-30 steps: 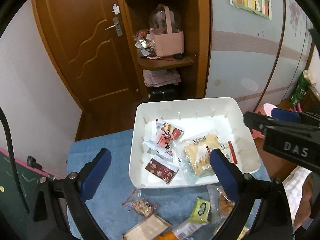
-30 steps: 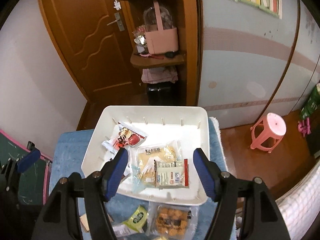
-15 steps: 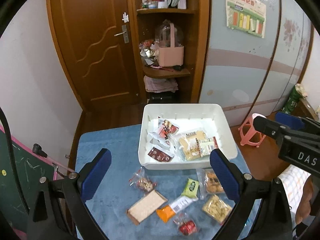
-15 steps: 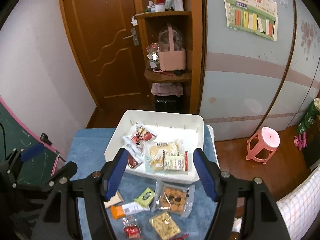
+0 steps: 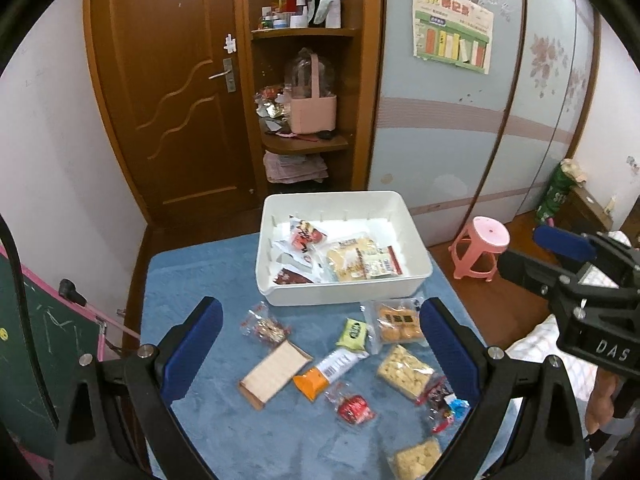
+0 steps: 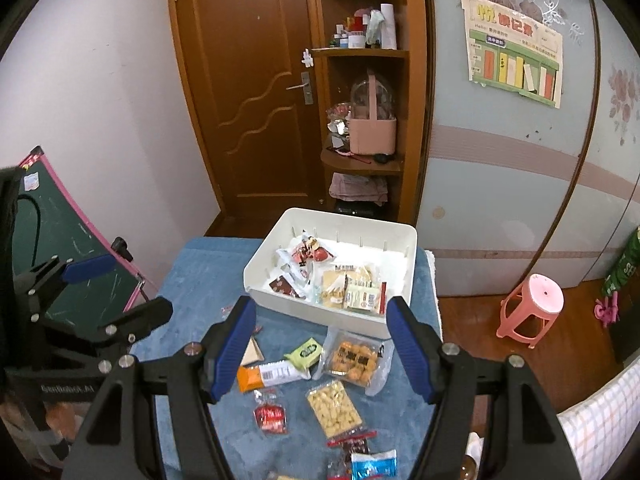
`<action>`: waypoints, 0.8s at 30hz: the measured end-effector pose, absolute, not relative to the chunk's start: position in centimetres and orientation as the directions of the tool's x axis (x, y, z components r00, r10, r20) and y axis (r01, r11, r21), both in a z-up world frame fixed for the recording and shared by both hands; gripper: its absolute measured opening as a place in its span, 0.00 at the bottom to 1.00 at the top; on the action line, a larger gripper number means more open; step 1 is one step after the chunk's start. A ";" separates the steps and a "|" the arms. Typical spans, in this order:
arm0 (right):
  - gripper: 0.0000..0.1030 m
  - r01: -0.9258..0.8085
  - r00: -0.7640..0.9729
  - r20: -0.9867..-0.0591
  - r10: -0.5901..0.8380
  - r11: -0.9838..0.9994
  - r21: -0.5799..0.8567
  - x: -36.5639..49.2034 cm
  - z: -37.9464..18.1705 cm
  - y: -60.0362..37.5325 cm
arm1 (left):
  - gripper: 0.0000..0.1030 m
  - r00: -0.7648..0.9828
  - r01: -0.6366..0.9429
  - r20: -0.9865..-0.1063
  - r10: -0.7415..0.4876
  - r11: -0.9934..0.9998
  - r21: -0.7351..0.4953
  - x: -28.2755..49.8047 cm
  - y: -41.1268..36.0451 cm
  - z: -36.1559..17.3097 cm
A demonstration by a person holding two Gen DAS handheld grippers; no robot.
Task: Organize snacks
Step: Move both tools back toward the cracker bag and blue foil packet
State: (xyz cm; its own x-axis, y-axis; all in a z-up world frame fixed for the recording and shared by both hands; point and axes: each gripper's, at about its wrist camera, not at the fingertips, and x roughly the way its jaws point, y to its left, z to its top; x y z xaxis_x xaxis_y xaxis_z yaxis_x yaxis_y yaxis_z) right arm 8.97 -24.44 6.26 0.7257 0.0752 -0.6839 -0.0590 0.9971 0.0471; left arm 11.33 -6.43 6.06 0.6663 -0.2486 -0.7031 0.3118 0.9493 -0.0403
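A white bin (image 5: 344, 300) stands at the far side of a blue-covered table (image 5: 200, 280) and holds several snack packets, red, yellow and dark red. Loose snacks lie on the cloth in front of it: a green packet (image 5: 353, 332), an orange-and-white bar (image 5: 328, 372), a flat tan pack (image 5: 276, 372), a cookie bag (image 5: 398, 322) and a red candy (image 5: 354, 406). My left gripper (image 5: 320, 344) hangs open above them, holding nothing. My right gripper (image 6: 322, 350) is also open and empty, high over the green packet (image 6: 306, 352) and the bin (image 6: 320, 312).
A pink stool (image 5: 480, 252) stands on the floor right of the table. A green chalkboard (image 5: 40, 340) leans at the left. Behind the table are a brown door (image 5: 180, 100) and a corner shelf with a pink basket (image 5: 312, 112). A hand (image 5: 600, 404) shows at the right edge.
Both grippers have drawn back and upward from the bin, so the bin looks smaller and the loose snacks in front of it have come into view. Both jaws stay as wide as before.
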 end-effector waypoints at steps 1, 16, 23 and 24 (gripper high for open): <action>0.66 -0.058 0.725 -0.684 0.073 0.997 0.046 8.5 6.1 -24.4 | 0.96 0.666 0.314 -0.702 -0.253 0.948 -0.044 10.9 -6.4 5.9; 0.66 0.018 0.660 -0.751 0.016 0.999 0.037 3.6 -3.5 -27.4 | 0.96 0.519 0.518 -0.783 -0.343 0.855 -0.031 4.9 -10.4 -4.1; 0.66 0.105 0.572 -0.820 -0.014 0.993 0.057 1.9 -10.7 -29.9 | 0.96 0.394 0.659 -0.855 -0.336 0.752 0.008 2.1 -14.0 -11.8; 0.66 0.114 0.559 -0.829 -0.013 0.992 0.061 1.6 -11.6 -30.2 | 0.96 0.378 0.670 -0.867 -0.326 0.742 0.013 1.7 -14.5 -12.9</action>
State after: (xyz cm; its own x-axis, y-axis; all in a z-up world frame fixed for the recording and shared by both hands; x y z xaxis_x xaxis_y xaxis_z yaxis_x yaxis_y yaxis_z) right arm 1.64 -30.17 -11.65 0.5587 -0.0135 -0.8293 0.1144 0.9916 0.0609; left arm 1.73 -14.54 -12.90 0.3780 -0.3258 -0.8666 0.6700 0.7422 0.0133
